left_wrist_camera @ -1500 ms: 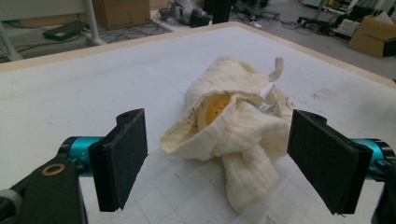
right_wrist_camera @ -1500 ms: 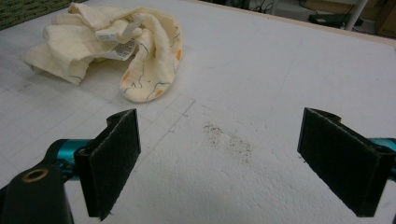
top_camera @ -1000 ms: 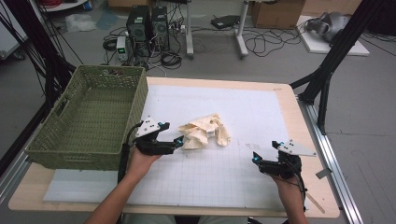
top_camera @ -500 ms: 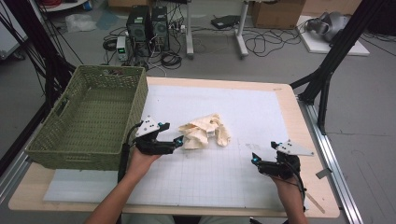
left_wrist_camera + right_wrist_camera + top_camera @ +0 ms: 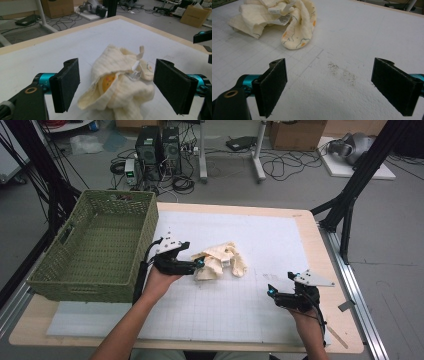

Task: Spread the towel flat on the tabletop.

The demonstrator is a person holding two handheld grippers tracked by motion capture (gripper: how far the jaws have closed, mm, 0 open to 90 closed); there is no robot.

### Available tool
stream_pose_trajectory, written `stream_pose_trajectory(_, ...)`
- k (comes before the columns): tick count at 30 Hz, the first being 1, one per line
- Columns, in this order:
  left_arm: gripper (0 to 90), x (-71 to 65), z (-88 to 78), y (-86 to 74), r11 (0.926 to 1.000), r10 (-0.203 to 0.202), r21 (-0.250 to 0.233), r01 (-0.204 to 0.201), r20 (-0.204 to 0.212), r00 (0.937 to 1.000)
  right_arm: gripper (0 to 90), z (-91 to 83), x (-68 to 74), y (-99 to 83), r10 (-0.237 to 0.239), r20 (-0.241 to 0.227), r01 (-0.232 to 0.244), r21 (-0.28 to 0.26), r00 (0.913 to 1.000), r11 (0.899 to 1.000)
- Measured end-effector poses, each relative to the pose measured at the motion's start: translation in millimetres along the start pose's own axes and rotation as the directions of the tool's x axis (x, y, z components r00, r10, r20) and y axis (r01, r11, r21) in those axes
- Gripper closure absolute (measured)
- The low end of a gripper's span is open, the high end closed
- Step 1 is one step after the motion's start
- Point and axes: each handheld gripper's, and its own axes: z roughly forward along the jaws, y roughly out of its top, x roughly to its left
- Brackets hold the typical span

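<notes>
Left gripper (image 5: pixel 199 265): unmoved, jaws spread around cream cloth (image 5: pixel 220 261).
Right gripper (image 5: pixel 272 292): unmoved, jaws spread, well apart from cloth.
Basket (image 5: pixel 75 280): unchanged.

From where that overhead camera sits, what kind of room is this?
Most likely a lab or workshop set up for recording handling work. Computer towers and loose cables lie on the bare floor, cardboard boxes sit behind, and a worktable holds a gridded mat, a cream cloth and a green wicker basket.
</notes>
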Motion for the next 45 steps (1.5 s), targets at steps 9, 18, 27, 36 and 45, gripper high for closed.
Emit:
stream_pose_trajectory(9, 31.7, -6.8, 43.0, 7.2, 0.9927, 0.048, 0.107, -0.056, 0.070, 0.9964, 15.9, 0.5, 2.1, 0.7, -0.010, -0.016, 0.010, 0.002, 0.9998, 1.000)
stream_pose_trajectory(18, 49.7, 0.4, 67.6, -9.0, 0.9770, 0.075, 0.196, -0.084, 0.050, 0.9959, 17.1, 4.5, 5.0, 1.2, -0.018, -0.041, 0.019, 0.012, 0.9990, 1.000)
stream_pose_trajectory(27, 85.7, 17.5, 59.6, -7.7, 0.9946, -0.017, 0.103, 0.011, 0.062, 0.9979, 17.3, 13.5, 12.1, 5.2, 0.004, -0.091, -0.002, 0.018, 0.9958, 1.000)
stream_pose_trajectory(36, 85.7, 28.0, 45.8, -1.7, 0.9981, -0.052, 0.036, 0.050, 0.043, 0.9977, 20.1, 55.9, 35.2, 27.2, -0.069, -0.134, 0.077, 0.053, 0.9886, 0.996)
stream_pose_trajectory(45, 85.7, 30.5, 41.6, -0.4, 0.9979, -0.059, 0.030, 0.058, 0.046, 0.9972, 43.7, 100.6, 52.2, 37.9, -0.102, -0.174, 0.121, 0.106, 0.9795, 0.987)
